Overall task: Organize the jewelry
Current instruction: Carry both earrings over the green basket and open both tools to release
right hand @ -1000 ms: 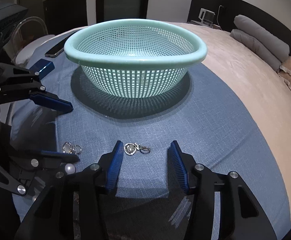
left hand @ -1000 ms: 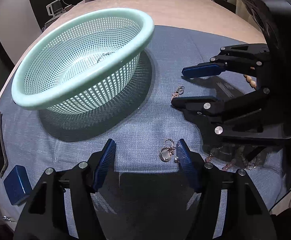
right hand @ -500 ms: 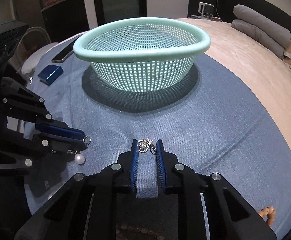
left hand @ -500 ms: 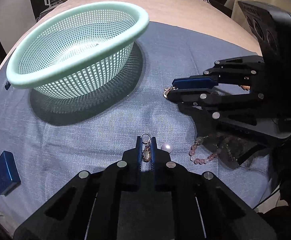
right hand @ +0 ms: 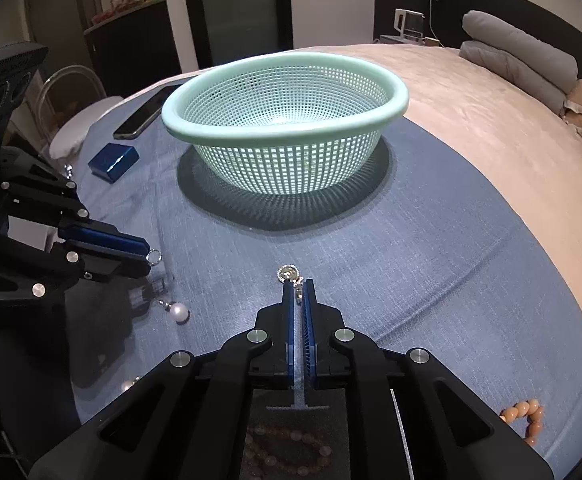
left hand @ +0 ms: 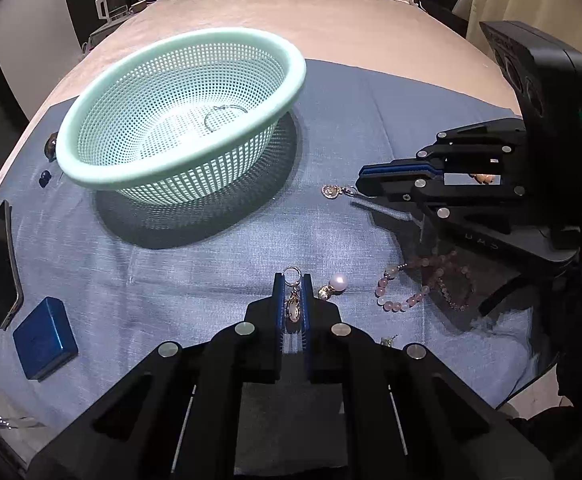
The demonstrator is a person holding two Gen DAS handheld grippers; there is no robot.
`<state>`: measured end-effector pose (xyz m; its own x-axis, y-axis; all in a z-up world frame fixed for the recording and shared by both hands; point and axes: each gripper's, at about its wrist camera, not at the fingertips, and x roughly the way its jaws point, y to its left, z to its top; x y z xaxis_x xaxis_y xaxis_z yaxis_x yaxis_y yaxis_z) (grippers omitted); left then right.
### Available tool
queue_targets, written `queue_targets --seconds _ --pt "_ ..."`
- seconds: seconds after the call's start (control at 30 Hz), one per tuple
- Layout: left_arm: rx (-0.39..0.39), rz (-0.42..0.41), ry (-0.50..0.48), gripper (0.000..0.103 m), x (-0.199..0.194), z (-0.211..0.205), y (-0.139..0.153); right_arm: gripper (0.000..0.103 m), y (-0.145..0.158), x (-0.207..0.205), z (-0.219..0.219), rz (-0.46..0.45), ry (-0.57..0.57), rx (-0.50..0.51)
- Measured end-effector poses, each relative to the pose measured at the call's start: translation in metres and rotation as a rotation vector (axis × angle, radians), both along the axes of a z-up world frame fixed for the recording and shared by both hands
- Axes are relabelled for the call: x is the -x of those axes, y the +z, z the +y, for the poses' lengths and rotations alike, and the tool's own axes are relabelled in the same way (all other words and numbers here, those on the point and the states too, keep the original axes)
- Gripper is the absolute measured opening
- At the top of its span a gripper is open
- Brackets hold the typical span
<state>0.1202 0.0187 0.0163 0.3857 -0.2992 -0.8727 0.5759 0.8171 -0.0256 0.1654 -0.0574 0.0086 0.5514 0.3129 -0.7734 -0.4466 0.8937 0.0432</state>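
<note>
My left gripper (left hand: 292,280) is shut on a gold ring-and-stone earring (left hand: 292,305), lifted above the blue cloth (left hand: 211,264). My right gripper (right hand: 298,285) is shut on the clasp of a round silver pendant (right hand: 288,272), which hangs out past its tips; it also shows in the left wrist view (left hand: 332,191). The mint mesh basket (left hand: 287,96) stands beyond both grippers with a thin hoop (left hand: 223,116) inside. A pearl earring (left hand: 337,283), a pink bead bracelet (left hand: 401,300) and an orange bead bracelet (right hand: 525,420) lie on the cloth.
A blue box (left hand: 45,338) and a phone (left hand: 1,264) lie at the cloth's left edge. A dark bead (left hand: 50,147) and a small dark stud (left hand: 44,177) sit left of the basket. Pillows (right hand: 519,52) lie at the bed's far end.
Both grippers closed from open onto their pieces a second ago. Since half a second ago both have lifted with the jewelry held, and the basket looks farther off.
</note>
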Motion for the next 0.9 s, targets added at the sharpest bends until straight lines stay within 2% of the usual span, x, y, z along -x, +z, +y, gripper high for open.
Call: queue_targets --seconds 0.07,0.23,0.3,0.33,0.47,0.6,0.9 --pt "-0.005 -0.004 0.007 0.007 0.002 0.002 0.003 0.012 -0.002 -0.003 0.005 0.005 0.003 0.001" --pt "-0.011 -0.014 0.019 0.007 0.0 0.006 0.014 0.013 -0.009 -0.009 0.006 -0.003 -0.032 0.025" --pt "-0.014 -0.018 0.022 0.007 0.0 0.008 0.017 0.009 -0.014 -0.012 0.004 0.016 -0.052 0.034" --pt "-0.014 -0.021 0.024 0.007 0.0 0.009 0.019 0.002 -0.015 -0.012 0.004 0.011 -0.061 0.04" --pt "-0.012 -0.033 0.027 0.007 -0.002 0.009 0.026 0.002 -0.01 -0.01 -0.002 0.006 -0.083 0.026" --pt "-0.017 -0.05 0.024 0.007 -0.005 0.006 0.031 0.002 0.009 -0.003 -0.01 -0.033 -0.099 0.009" --pt "-0.03 -0.103 0.021 0.007 -0.023 0.004 0.06 0.002 0.073 -0.002 -0.011 -0.142 -0.064 0.019"
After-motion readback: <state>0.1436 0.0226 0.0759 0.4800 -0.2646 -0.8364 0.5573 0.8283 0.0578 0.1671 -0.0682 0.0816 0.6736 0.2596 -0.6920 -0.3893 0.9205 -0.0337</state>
